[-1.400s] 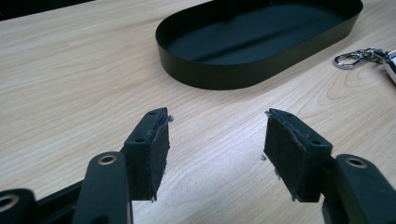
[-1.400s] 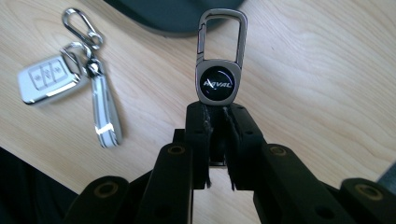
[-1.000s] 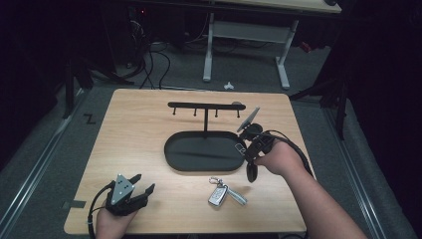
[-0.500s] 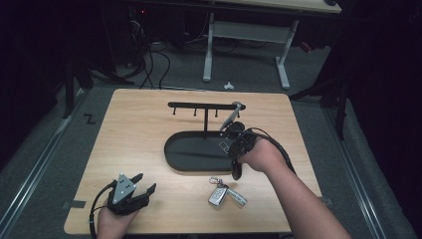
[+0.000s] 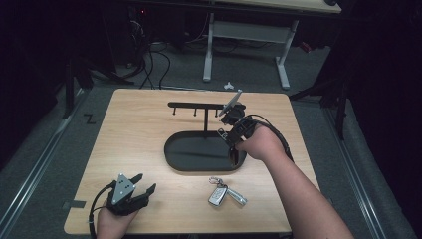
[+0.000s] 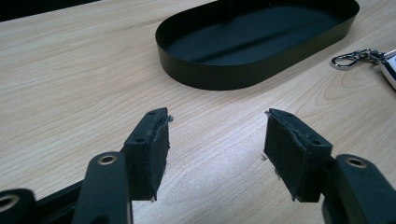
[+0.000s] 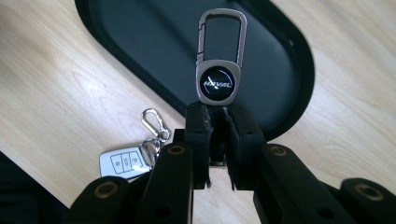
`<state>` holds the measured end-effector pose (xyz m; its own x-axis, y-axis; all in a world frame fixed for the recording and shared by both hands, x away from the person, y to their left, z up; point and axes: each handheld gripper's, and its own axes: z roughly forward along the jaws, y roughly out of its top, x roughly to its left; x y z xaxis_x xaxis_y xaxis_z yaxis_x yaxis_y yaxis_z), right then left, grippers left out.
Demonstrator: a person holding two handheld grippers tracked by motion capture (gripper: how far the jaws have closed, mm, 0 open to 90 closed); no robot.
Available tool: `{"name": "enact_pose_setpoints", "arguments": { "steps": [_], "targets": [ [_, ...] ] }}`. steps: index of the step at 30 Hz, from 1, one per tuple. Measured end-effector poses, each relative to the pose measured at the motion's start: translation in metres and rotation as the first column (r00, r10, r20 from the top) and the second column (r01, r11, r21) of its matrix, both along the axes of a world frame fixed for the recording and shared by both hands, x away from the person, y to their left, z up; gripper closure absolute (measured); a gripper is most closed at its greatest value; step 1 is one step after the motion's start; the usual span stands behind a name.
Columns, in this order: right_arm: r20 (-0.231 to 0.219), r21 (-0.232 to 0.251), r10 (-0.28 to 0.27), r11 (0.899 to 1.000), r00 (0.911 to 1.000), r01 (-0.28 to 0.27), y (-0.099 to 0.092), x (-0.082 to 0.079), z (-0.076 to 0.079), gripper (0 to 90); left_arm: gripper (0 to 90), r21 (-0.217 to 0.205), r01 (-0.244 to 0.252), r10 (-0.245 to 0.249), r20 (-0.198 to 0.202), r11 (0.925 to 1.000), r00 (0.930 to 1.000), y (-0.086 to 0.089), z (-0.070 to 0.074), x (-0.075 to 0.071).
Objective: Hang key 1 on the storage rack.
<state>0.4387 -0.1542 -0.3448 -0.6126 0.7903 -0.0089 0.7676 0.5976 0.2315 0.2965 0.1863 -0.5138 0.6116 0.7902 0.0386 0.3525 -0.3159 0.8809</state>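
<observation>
My right gripper hangs over the right end of the black oval tray, beside the right end of the black hook rack that rises from it. In the right gripper view my right gripper is shut on the lower end of a metal keychain; its round logo badge and carabiner loop stick out past the pads, over the tray. My left gripper rests at the table's front left corner. Seen in its own view, the left gripper is open over bare wood, nothing between its pads.
A white car key fob with a clip and a metal piece lies on the wood in front of the tray; it also lies under the right gripper. The tray's wall stands ahead of the left gripper. A desk frame stands beyond the table.
The right gripper has carried the keychain up and to the left, from beside the tray's right end to over it, nearer the rack. The left gripper has stayed still.
</observation>
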Motion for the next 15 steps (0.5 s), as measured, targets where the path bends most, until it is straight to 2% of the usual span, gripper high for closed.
{"name": "enact_pose_setpoints", "arguments": {
  "steps": [4,5,7,10,15],
  "targets": [
    [0.021,0.007,0.004,1.000,0.9998,-0.004,0.000,0.005,0.008,80.6,40.4,0.000,0.002,-0.002,-0.002,1.0000,1.0000,0.000,0.000,0.000],
    [0.021,0.010,-0.011,1.000,0.9997,0.011,0.001,0.006,0.011,80.6,40.4,-0.001,0.002,-0.002,-0.002,1.0000,1.0000,0.000,0.000,0.000],
    [0.035,0.013,-0.003,1.000,0.9994,0.003,0.001,0.009,0.015,80.6,40.4,0.000,0.004,-0.004,-0.004,1.0000,1.0000,0.000,-0.001,0.000],
    [0.039,0.016,-0.020,1.000,0.9990,0.020,0.003,0.011,0.021,80.6,40.5,-0.003,0.005,-0.005,-0.008,1.0000,0.9999,-0.001,-0.001,0.000],
    [0.059,0.025,-0.013,1.000,0.9982,0.011,0.007,0.016,0.028,80.6,40.5,-0.001,0.010,-0.010,-0.012,0.9999,0.9999,-0.001,-0.001,-0.001]
  ]
}}
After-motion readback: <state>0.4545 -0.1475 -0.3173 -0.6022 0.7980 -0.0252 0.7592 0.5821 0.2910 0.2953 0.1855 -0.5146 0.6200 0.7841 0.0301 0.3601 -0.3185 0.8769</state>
